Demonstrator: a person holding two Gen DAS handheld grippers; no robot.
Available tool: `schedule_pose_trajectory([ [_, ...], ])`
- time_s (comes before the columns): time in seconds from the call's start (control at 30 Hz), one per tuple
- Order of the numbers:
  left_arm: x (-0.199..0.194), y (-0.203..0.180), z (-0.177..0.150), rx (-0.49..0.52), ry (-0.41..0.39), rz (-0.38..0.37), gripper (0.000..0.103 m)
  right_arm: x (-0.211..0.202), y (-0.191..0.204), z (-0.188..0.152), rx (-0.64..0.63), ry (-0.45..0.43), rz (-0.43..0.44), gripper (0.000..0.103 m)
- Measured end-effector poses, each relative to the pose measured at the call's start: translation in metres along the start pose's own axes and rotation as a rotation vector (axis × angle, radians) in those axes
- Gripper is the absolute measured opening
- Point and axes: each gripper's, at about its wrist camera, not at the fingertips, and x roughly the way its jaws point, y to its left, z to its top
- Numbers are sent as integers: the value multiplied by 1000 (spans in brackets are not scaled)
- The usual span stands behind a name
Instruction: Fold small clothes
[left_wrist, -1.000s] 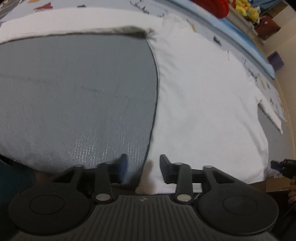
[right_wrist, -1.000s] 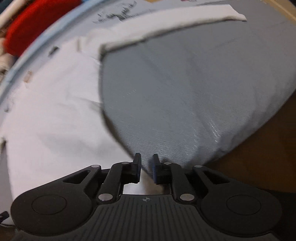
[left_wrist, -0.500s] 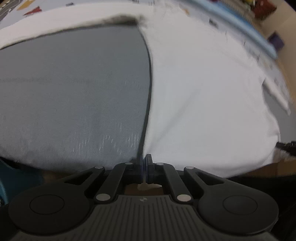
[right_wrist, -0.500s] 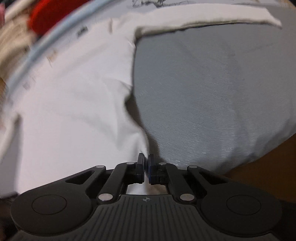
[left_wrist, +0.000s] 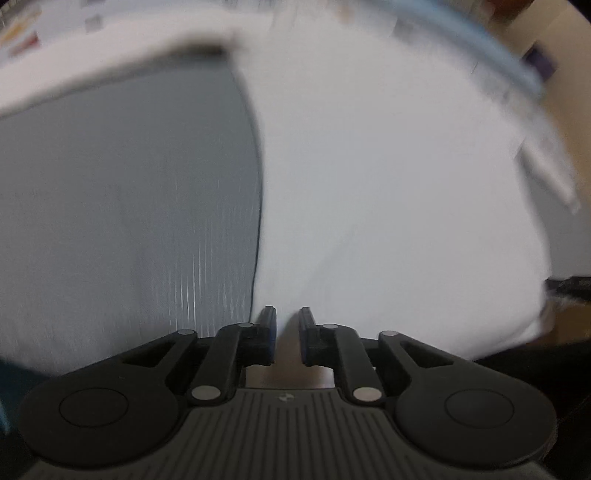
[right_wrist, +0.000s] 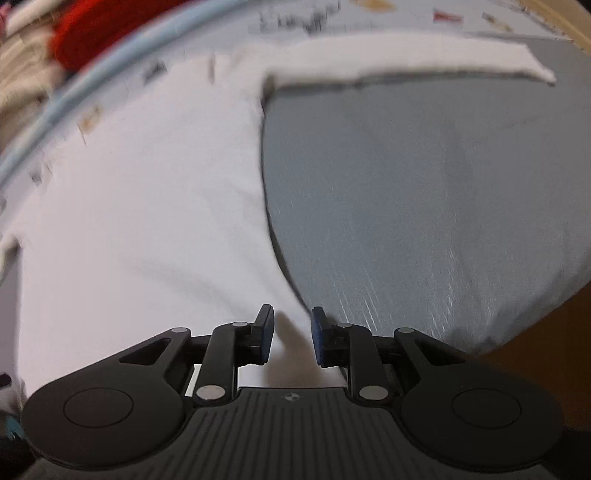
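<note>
Shirt (left_wrist: 388, 184) white, spread flat on grey mat (left_wrist: 129, 221), hem along mat's near edge, one sleeve (right_wrist: 406, 62) stretched toward far edge. Left gripper (left_wrist: 284, 323) at near edge over hem's left corner, jaws narrow and opening, cloth between them but not visibly pinched. Right gripper (right_wrist: 291, 328) at hem's other corner, jaws likewise opening, a little wider, cloth peaking between, unpressed. Folding barely begun by the look: body and sleeves unfolded, every fold apparently left to do
</note>
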Motion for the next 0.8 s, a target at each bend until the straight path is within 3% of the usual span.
schedule_pose_trajectory([
  [0.07, -2, -7, 4, 21, -15, 19, 14, 10, -3, -1, -29, 46, -92, 19],
  [0.1, -7, -8, 8, 16, -47, 21, 14, 6, -4, 0, -17, 37, -93, 19],
  [0.3, -47, -24, 33, -2, -279, 67, 14, -43, -9, 19, 79, -212, -39, 19],
  [0.47, -90, -48, 79, 15, -387, 34, 14, -72, 15, 65, 49, -348, 50, 20],
  [0.63, -94, -43, 175, 7, -477, 43, 13, -80, 63, 138, -63, -478, 150, 19],
  [0.8, -55, -18, 239, -56, -537, 9, 13, -28, 91, 197, -121, -452, 200, 20],
])
